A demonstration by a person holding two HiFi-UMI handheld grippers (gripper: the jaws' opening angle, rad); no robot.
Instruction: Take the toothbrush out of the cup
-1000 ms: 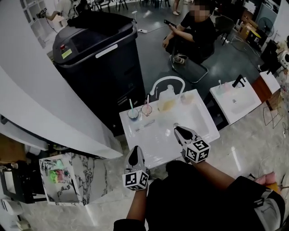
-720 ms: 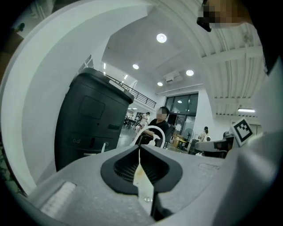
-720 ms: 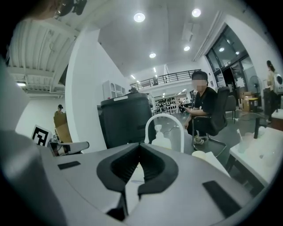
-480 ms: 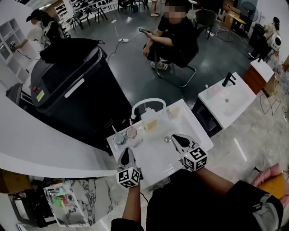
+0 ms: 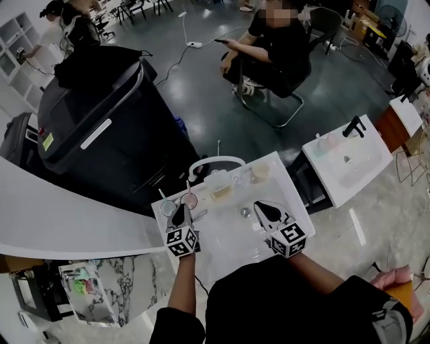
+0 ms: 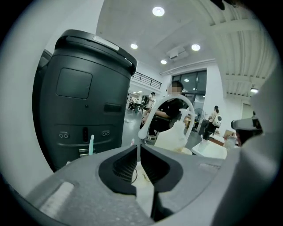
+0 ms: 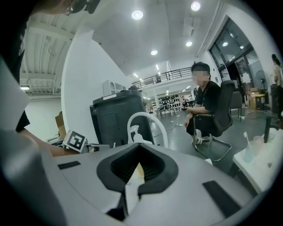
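On the white sink top (image 5: 232, 232), the toothbrush (image 6: 91, 145) stands in its cup (image 5: 168, 208) just beyond the left gripper (image 5: 179, 212), whose jaws seem closed on nothing, while the right gripper (image 5: 260, 207) is shut and empty.

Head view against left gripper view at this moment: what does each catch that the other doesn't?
Head view only: the blue cup and pink cup themselves, and the drain in the basin. Left gripper view only: the ceiling lights, and the left gripper seen along its jaws, which are together with nothing between them. Both: the black machine, arched faucet, soap bottle, seated person and teal toothbrush.
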